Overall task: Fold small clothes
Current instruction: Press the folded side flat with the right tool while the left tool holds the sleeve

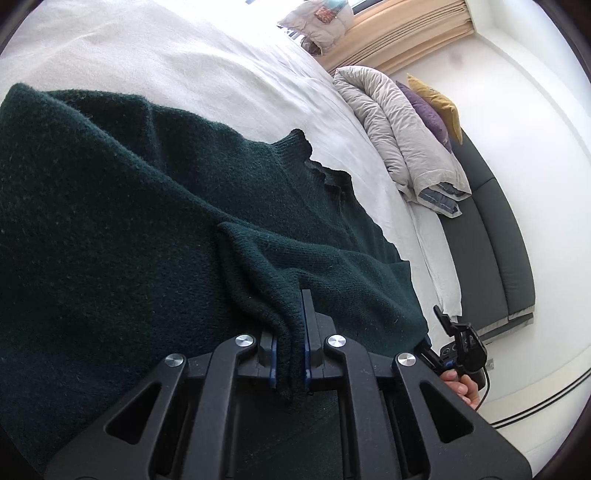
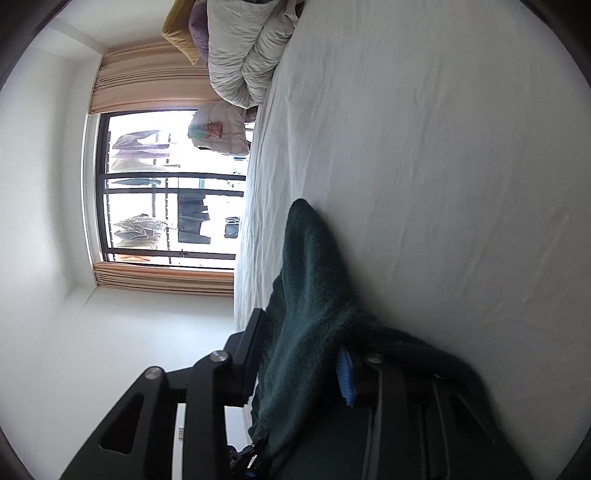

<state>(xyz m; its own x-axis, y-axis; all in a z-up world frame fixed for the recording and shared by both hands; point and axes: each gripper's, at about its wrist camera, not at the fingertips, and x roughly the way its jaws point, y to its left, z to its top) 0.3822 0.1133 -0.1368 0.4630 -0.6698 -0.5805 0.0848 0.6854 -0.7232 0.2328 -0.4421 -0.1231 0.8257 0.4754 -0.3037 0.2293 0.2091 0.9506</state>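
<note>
A dark green knit sweater point(image 1: 147, 221) lies spread over the white bed sheet point(image 1: 184, 55), its ribbed neck edge toward the headboard. My left gripper point(image 1: 288, 321) is shut on a pinched-up fold of it, with the knit squeezed between the blue pads. In the right wrist view a loose fold of the sweater point(image 2: 314, 295) drapes between the jaws of my right gripper point(image 2: 301, 332). Those jaws stand apart with the blue pad point(image 2: 345, 373) showing, and I see no firm pinch. The left wrist view also catches the right gripper's body point(image 1: 458, 347), held by a hand point(image 1: 461, 387).
A rolled grey duvet point(image 1: 399, 129) lies by the dark headboard point(image 1: 487, 240) with a purple pillow point(image 1: 424, 107) and a yellow one point(image 1: 439, 99). A pale bundle point(image 1: 321, 22) sits at the bed's far side. A window point(image 2: 166, 184) with peach curtains is beyond.
</note>
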